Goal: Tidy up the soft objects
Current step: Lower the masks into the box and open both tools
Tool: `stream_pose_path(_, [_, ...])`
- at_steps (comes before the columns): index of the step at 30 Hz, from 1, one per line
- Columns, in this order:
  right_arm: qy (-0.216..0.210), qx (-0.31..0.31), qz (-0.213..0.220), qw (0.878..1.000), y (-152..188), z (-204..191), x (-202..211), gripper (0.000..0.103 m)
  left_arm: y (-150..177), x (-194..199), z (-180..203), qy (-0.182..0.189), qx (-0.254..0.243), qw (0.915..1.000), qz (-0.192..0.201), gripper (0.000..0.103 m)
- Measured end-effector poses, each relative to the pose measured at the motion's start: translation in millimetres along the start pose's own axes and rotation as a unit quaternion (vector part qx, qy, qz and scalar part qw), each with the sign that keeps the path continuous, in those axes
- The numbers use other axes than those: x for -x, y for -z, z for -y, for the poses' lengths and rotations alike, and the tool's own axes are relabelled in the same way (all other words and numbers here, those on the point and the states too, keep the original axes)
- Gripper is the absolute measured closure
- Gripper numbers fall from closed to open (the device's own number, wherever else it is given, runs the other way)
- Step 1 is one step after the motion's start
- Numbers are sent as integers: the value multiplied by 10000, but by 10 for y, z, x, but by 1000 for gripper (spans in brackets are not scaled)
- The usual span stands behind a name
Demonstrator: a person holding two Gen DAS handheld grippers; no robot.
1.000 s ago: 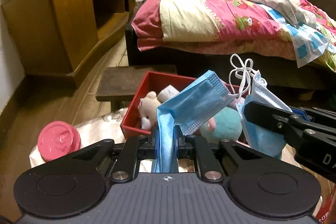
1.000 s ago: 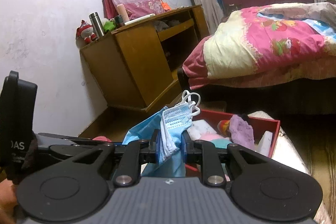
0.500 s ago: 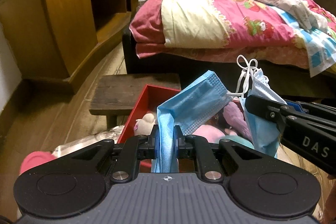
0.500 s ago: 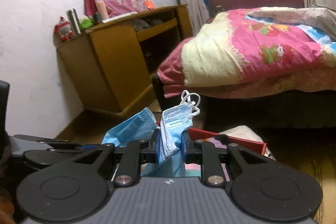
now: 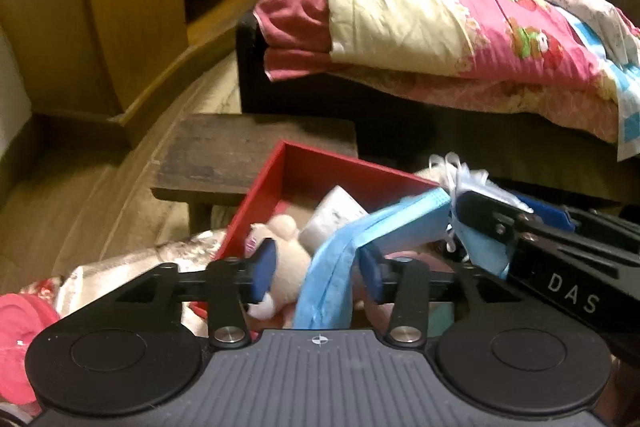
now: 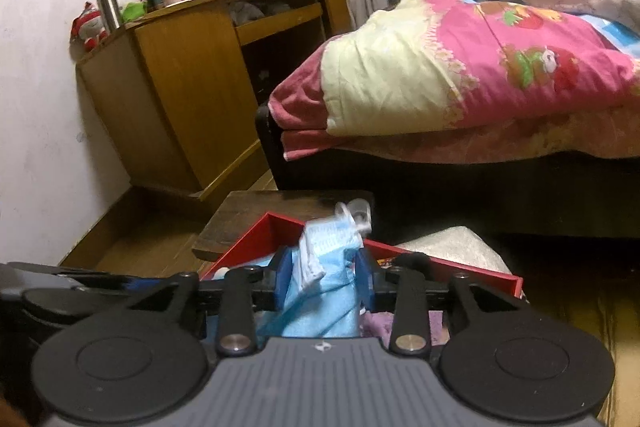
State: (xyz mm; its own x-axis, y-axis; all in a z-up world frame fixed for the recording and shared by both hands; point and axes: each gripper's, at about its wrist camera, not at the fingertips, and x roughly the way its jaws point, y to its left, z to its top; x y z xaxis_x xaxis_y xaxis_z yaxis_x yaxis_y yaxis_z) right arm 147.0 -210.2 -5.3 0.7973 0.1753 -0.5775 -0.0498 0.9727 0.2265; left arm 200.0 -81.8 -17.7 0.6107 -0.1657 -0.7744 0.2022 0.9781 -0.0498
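My left gripper (image 5: 317,271) hangs over the near end of a red box (image 5: 320,165), and its jaws are opening. A blue face mask (image 5: 332,267) stands loose between them, leaning on the right pad while the left pad (image 5: 264,269) is bare. Inside the box lie a white plush toy (image 5: 286,247) and a white packet (image 5: 332,215). My right gripper (image 6: 324,279) is over the same box (image 6: 256,239), jaws opening, with a second blue mask (image 6: 324,267) slack between the pads. Its finger (image 5: 492,215) shows at the right of the left wrist view.
A dark wooden stool (image 5: 240,147) stands just behind the box. Beyond it is a bed with a pink quilt (image 5: 440,19), and a wooden cabinet (image 5: 120,7) to the left. A pink round lid (image 5: 20,327) and silvery wrapping (image 5: 140,267) lie at the near left.
Both grippers moved forward and down over the red box. Their jaws, shut on the masks before, have parted, the left widely, and both masks have slackened.
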Motion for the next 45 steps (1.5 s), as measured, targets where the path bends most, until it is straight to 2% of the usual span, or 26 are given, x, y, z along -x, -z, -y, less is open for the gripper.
stream_pose_path(7, [144, -271, 246, 9992, -91, 79, 239, 95, 6, 272, -49, -121, 88, 9997, 187, 40])
stream_pose_path(14, [83, -381, 456, 9982, -110, -8, 562, 92, 44, 536, -53, -104, 106, 9992, 364, 38])
stream_pose_path(24, [-73, -296, 503, 9983, 38, -211, 862, 92, 171, 782, -31, -63, 6, 9989, 468, 38])
stream_pose_path(32, [-73, -446, 519, 9976, 177, -210, 1049, 92, 303, 964, -52, -82, 38, 9984, 566, 37])
stream_pose_path(45, [-158, -564, 450, 9973, 473, -243, 1322, 92, 572, 1370, -14, -318, -189, 9943, 996, 29])
